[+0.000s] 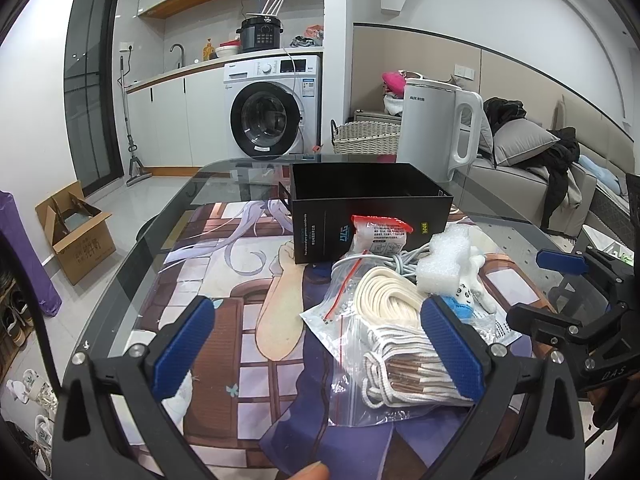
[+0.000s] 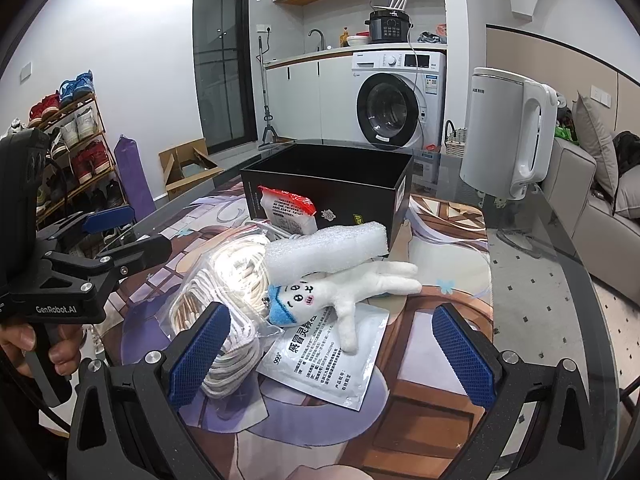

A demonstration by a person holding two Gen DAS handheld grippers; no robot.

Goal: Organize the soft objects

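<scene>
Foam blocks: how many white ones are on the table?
1: the foam block lies across the plush toy, just in front of the black box. Others may be hidden.

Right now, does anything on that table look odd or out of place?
Yes: the soft things sit in a jumble beside the empty black box. A foam block lies tilted across a plush toy, over a rope bag.

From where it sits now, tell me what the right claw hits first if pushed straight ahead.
Most likely the white plush toy lying on the printed sachet, directly between the open fingers of the right claw. Depth is uncertain; the foam block sits just behind it.
</scene>
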